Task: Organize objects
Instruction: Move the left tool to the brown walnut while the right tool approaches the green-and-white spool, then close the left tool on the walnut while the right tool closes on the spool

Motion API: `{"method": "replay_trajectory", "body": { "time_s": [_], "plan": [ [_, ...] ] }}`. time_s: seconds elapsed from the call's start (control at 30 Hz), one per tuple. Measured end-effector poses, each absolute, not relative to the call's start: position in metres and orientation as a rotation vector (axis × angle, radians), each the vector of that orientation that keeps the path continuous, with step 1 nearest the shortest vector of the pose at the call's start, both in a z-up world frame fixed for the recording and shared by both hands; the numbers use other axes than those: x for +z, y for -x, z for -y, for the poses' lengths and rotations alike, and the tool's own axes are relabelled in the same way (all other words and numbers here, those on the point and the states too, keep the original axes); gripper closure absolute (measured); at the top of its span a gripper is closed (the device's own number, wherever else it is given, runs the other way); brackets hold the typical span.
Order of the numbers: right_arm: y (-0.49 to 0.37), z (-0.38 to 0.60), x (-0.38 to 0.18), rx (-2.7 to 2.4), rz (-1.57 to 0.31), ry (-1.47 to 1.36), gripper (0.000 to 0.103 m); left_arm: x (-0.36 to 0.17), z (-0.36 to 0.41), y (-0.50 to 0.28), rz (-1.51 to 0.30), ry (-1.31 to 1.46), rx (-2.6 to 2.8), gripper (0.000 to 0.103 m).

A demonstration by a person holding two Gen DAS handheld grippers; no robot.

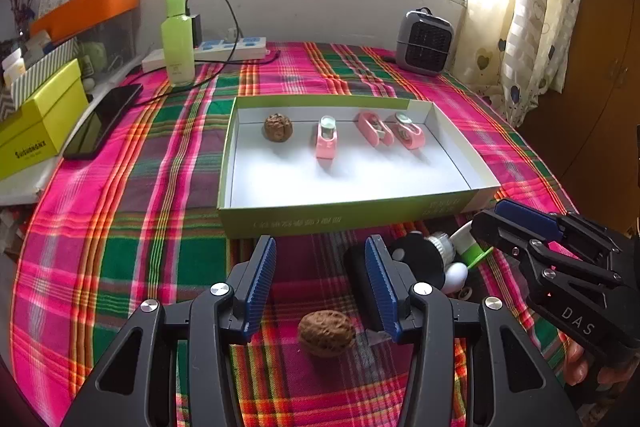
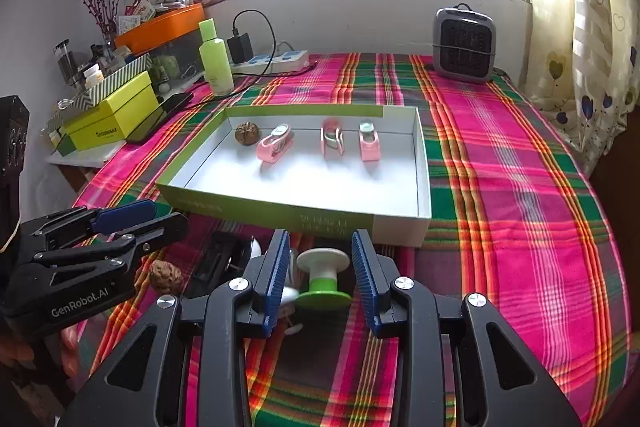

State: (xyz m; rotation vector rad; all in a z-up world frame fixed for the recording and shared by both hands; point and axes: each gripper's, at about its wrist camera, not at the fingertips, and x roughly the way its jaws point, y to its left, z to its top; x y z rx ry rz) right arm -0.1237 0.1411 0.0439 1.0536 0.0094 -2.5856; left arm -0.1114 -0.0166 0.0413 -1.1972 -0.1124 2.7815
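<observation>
Tray (image 1: 352, 215) already has a walnut and three pink clips; both hand-held grippers open, left (image 1: 320, 291) over the loose walnut (image 1: 326, 333), right (image 2: 322, 283) around the green spool (image 2: 323, 279).

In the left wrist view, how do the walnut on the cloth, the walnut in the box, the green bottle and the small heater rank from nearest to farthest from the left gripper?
1. Walnut on the cloth, between the open fingers of the left gripper.
2. Walnut in the box, far-left part of the tray.
3. Green bottle, far left by the power strip.
4. Small heater, far right; about as far as the bottle, too close to call.
</observation>
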Motion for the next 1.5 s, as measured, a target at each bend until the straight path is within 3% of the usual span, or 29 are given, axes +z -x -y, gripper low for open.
{"method": "replay_trajectory", "body": {
  "time_s": [1.5],
  "plan": [
    [0.116,-0.148,0.026,-2.568,0.003,-1.096,0.067,0.008,0.033,0.093,0.241,1.246,2.671,0.056]
  ]
}}
